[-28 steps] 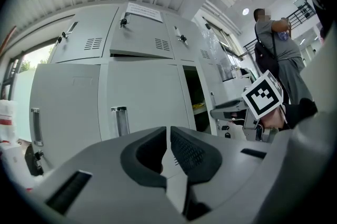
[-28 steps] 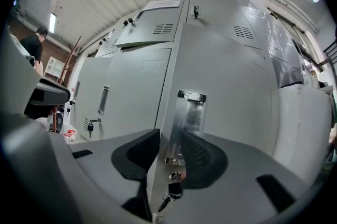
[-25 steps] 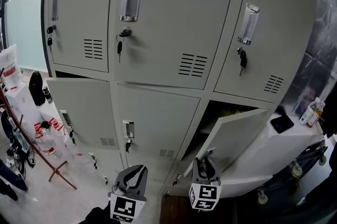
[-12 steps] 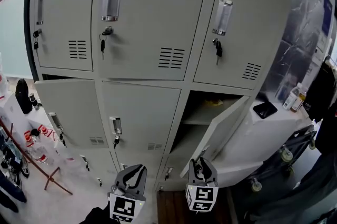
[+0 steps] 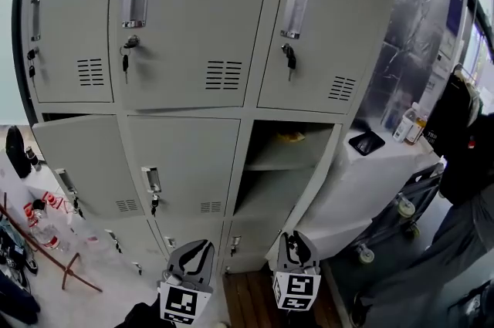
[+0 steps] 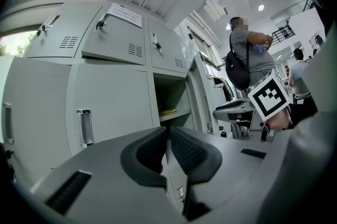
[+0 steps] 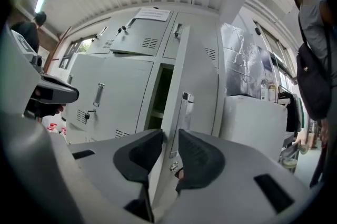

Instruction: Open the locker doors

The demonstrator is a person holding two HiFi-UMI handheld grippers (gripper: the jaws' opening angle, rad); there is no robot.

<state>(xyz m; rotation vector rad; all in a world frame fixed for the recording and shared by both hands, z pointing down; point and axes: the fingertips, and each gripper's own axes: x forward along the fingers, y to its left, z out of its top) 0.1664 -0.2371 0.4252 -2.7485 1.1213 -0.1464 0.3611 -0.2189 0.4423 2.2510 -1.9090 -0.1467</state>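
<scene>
Middle-right door at the locker's right edge stands wide open; right gripper fingers just closed onto its edge. Left gripper fingers together, empty. Middle-left door ajar; centre door and top row still shut.

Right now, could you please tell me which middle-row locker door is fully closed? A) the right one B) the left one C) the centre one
C: the centre door sits flush in its frame, while the left door hangs ajar and the right door stands swung wide.
</scene>
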